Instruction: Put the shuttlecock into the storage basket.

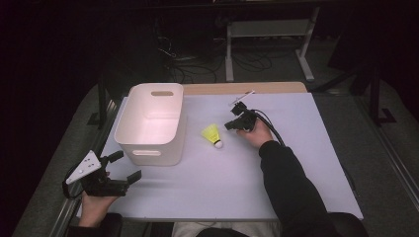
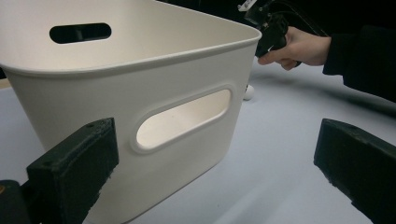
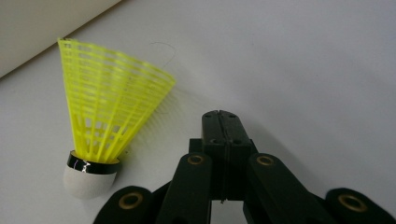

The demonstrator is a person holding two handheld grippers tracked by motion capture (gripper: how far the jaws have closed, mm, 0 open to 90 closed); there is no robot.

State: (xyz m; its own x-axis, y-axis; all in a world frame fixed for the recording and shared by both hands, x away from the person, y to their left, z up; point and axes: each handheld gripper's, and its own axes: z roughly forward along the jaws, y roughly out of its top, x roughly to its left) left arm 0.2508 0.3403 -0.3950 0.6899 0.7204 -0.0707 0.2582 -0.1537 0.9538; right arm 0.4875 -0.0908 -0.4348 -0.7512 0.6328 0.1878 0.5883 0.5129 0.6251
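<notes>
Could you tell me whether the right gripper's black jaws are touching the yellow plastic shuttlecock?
Apart: the right gripper view shows bare table between the shut right gripper and the shuttlecock.

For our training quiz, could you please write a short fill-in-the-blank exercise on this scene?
1. The shuttlecock has a ____ skirt and a white tip.
2. The right gripper has its fingers ____, with nothing between them.
3. The left gripper has its fingers ____, facing the bin.
4. The shuttlecock lies on the table, ____ the bin.

Missing words: yellow; shut; open; outside
</notes>
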